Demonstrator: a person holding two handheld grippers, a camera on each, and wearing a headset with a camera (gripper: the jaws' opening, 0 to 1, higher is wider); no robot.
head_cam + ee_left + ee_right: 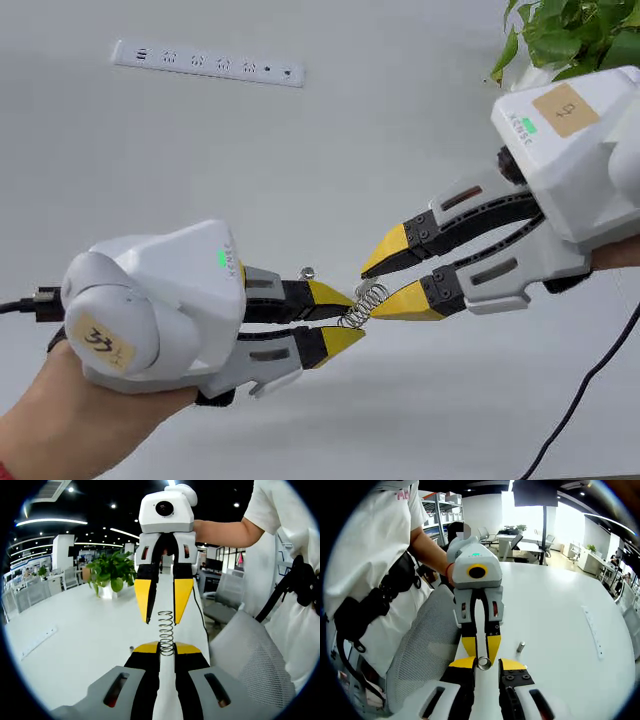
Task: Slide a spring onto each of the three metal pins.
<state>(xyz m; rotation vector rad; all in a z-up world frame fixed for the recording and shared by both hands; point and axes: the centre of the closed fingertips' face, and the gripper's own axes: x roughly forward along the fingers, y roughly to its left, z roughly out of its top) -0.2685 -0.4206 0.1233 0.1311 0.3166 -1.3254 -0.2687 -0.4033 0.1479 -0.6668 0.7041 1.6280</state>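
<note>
A small steel spring point(361, 304) is pinched at one end by my left gripper point(355, 316), which is shut on it and points right above the white table point(330, 170). My right gripper point(368, 292) faces it from the upper right, open, its yellow tips on either side of the spring's free end. In the left gripper view the spring point(166, 630) rises from my left gripper point(166, 648) towards the right gripper point(162, 621). One metal pin point(307, 272) stands on the table just behind the left jaws, and shows as the pin point(520, 646) in the right gripper view.
A white power strip point(208, 62) lies at the far side of the table. A potted plant point(570, 35) stands at the back right. A black cable point(590, 385) trails at the right. A grey mesh chair point(255, 665) stands beside the table.
</note>
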